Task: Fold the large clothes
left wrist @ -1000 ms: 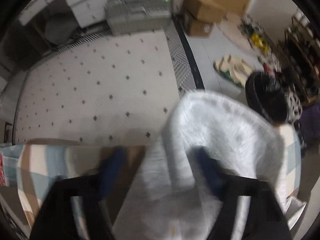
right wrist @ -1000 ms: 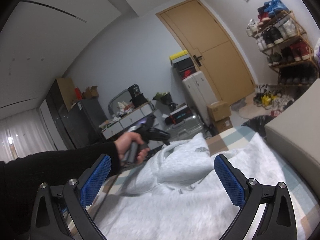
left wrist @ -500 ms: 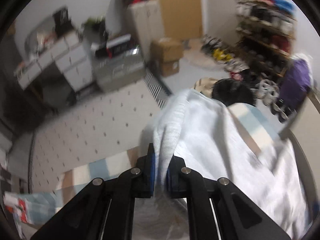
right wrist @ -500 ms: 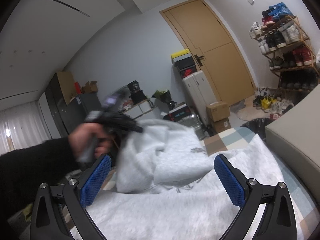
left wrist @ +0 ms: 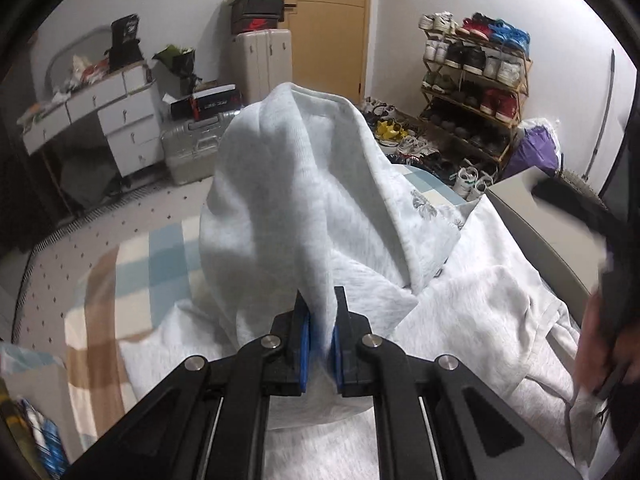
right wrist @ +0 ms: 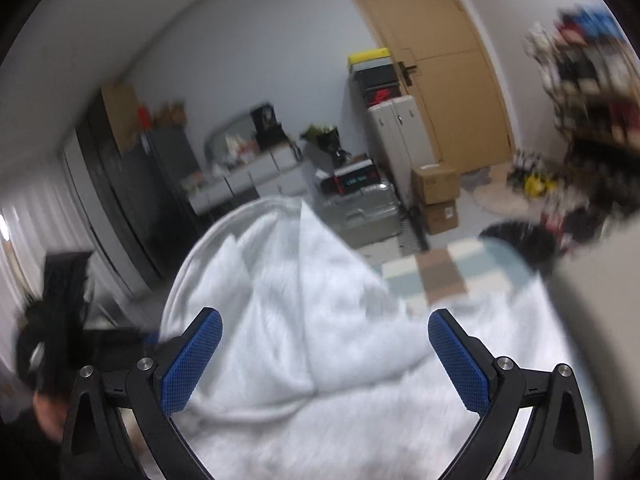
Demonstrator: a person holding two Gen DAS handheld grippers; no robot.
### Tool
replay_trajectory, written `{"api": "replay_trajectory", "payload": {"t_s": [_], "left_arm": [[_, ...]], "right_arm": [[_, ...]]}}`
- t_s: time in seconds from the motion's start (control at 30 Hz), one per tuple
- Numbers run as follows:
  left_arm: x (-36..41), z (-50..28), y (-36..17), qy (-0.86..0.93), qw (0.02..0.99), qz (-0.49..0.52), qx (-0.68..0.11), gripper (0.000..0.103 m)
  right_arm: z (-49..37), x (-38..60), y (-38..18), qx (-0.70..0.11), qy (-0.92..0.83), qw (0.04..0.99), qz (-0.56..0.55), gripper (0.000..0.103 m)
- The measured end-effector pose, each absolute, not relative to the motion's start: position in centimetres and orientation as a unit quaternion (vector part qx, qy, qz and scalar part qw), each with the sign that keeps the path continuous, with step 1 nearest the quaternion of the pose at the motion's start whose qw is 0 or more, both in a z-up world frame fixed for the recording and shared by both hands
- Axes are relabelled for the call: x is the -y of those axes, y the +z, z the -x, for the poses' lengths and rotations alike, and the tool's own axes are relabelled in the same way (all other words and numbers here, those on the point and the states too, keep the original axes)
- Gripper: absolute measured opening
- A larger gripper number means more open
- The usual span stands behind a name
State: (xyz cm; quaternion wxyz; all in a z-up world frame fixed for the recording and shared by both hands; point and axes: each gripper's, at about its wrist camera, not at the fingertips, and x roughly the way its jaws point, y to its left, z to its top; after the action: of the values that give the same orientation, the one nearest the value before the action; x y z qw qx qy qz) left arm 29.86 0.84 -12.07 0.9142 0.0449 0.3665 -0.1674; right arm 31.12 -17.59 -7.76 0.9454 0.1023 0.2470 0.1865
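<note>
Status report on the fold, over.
Left gripper jaws shut on grey sweatshirt, fabric lifted. Right gripper jaws open, empty, above it. Nothing blocking.

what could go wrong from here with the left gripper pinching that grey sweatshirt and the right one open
1. The left gripper pinches only a narrow ridge of the grey sweatshirt; it might slip out.
2. The right gripper is open and holds nothing, so the lifted part may sag or fold crooked.
</note>
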Motion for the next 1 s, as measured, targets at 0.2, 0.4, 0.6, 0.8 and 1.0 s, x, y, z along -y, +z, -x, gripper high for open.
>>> {"api": "replay_trajectory", "payload": {"t_s": [0.2, 0.4, 0.6, 0.8, 1.0], "left_arm": [[-0.5, -28.1, -11.9, -0.185, 0.914, -0.02, -0.36, 0.004], [-1.8, -28.9, -11.6, -0.175, 0.912, -0.003, -0.372, 0.009], [-5.2, -29.6, -8.5, -0.154, 0.923, 0.072, -0.346, 0.079], [-5.8, -29.6, -6.1, -0.149, 0.927, 0.106, -0.326, 0.083], [-4.7, -33.4, -9.9, -0.179, 0.891, 0.123, -0.399, 0.032]], "right_arm": [[-42.6, 10.5, -7.4, -0.364, 0.178, 0.914, 0.026, 0.102], [-48.3, 7.1, -11.1, -0.442, 0.152, 0.879, 0.096, 0.008], [-41.8, 8.9, -6.8, -0.32, 0.175, 0.927, 0.09, 0.008], [-35.5, 10.6, -4.9, -0.25, 0.186, 0.946, 0.088, 0.008], [-33.0, 12.3, -5.5, -0.245, 0.184, 0.95, 0.056, 0.008]]}}
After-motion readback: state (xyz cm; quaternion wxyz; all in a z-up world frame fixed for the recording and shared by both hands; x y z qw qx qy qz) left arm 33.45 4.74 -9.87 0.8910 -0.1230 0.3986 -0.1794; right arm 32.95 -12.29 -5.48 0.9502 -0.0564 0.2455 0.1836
